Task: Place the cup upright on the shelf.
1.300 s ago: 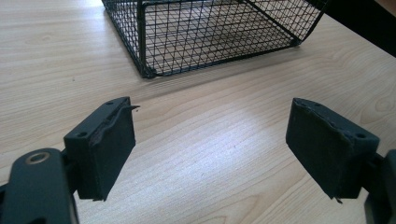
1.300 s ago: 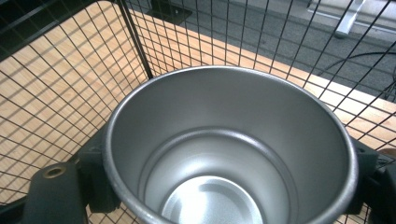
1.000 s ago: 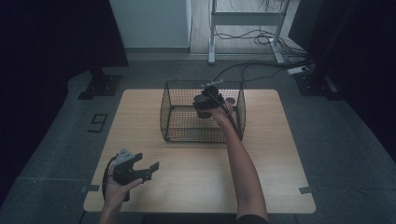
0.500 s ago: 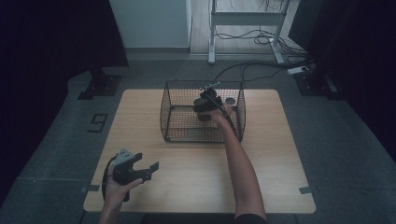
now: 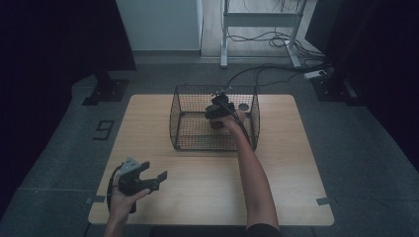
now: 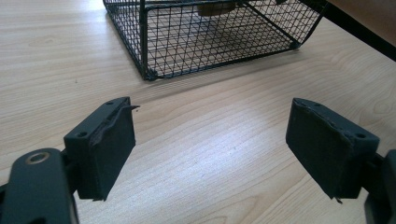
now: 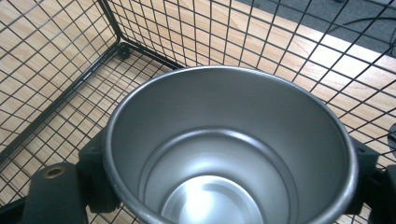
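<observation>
A black wire basket (image 5: 184, 129) stands at the middle back of the wooden table (image 5: 296, 163). My right gripper (image 5: 218, 112) is down inside it, shut on a steel cup (image 7: 224, 140). The cup is upright and empty, its mouth facing the camera, with the basket's mesh (image 7: 70, 70) around and below it. My right gripper (image 7: 231, 183) has one black jaw on each side of the cup's wall. My left gripper (image 5: 155, 171) rests near the table's front left corner. In the left gripper view my left gripper (image 6: 210, 140) stands wide open over bare wood, facing the basket (image 6: 210, 42).
A small dark round thing (image 5: 243, 106) lies by the basket's far right corner. Beyond the table are a metal frame (image 5: 257, 19) and cables (image 5: 276, 69) on the floor. Bare wood (image 5: 207, 182) lies between the basket and the table's front edge.
My right gripper has sunk a little lower into the basket with the cup. The left gripper has not moved.
</observation>
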The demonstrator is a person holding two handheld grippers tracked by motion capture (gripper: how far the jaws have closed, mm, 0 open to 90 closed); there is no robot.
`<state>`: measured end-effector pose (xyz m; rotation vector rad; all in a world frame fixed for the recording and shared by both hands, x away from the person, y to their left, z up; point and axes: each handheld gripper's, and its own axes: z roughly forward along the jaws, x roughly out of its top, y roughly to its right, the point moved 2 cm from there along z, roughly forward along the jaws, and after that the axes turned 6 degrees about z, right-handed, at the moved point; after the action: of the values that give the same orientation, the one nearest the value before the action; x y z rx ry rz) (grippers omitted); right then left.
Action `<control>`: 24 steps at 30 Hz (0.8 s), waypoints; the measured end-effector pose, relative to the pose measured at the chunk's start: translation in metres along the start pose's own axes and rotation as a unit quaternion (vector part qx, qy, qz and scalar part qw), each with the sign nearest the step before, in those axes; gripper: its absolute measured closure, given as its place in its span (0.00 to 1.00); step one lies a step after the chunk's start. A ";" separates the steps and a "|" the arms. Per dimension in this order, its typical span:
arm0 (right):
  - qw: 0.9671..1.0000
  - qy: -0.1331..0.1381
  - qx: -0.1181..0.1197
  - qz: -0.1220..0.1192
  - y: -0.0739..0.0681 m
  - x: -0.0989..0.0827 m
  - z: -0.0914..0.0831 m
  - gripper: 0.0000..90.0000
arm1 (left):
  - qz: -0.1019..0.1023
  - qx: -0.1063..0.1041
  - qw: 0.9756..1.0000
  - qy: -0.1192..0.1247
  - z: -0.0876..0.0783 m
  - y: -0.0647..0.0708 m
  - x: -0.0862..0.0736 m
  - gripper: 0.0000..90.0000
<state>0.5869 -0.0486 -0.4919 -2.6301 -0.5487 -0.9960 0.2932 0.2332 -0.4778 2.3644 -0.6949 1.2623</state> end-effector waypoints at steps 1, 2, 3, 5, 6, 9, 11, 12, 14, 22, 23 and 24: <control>1.000 -0.001 0.000 0.001 0.000 0.000 0.001 0.20 | 0.000 0.000 1.000 0.000 0.000 0.000 0.000 0.18; 1.000 -0.003 0.000 0.001 0.000 0.000 0.001 0.20 | 0.000 0.000 1.000 0.001 0.000 0.000 0.000 0.18; 1.000 -0.008 0.001 -0.001 0.001 0.000 0.002 0.20 | 0.000 0.001 1.000 0.000 0.000 0.000 0.000 0.18; 1.000 -0.011 -0.002 0.001 0.001 0.000 0.003 0.20 | 0.000 0.001 1.000 0.000 -0.001 -0.001 0.000 0.18; 1.000 -0.014 -0.003 0.001 0.002 0.000 0.003 0.20 | 0.000 0.001 1.000 0.001 -0.001 0.000 0.000 0.18; 1.000 -0.016 -0.004 0.000 0.003 -0.001 0.004 0.20 | 0.000 0.001 1.000 0.004 -0.002 0.000 0.001 0.18; 1.000 -0.018 -0.005 0.001 0.004 -0.001 0.006 0.20 | 0.001 0.002 1.000 0.006 -0.003 0.000 0.002 0.18; 1.000 -0.019 -0.006 0.000 0.004 -0.001 0.007 0.20 | 0.001 0.002 1.000 0.005 -0.003 0.000 0.002 0.18; 1.000 -0.019 -0.005 -0.001 0.003 0.000 0.007 0.20 | 0.001 0.002 1.000 0.005 -0.003 0.000 0.001 0.18; 1.000 -0.024 -0.001 -0.001 0.004 0.000 0.007 0.20 | -0.002 0.001 1.000 0.007 -0.005 -0.001 0.002 0.18; 1.000 -0.027 0.000 0.000 0.004 -0.001 0.006 0.20 | -0.002 0.001 1.000 0.007 -0.005 -0.001 0.002 0.18; 1.000 -0.027 0.000 0.000 0.004 -0.001 0.006 0.20 | -0.002 0.001 1.000 0.007 -0.005 -0.001 0.002 0.18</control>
<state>0.5919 -0.0500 -0.4974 -2.6637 -0.5616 -0.9271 0.2917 0.2359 -0.4737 2.3550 -0.6844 1.2760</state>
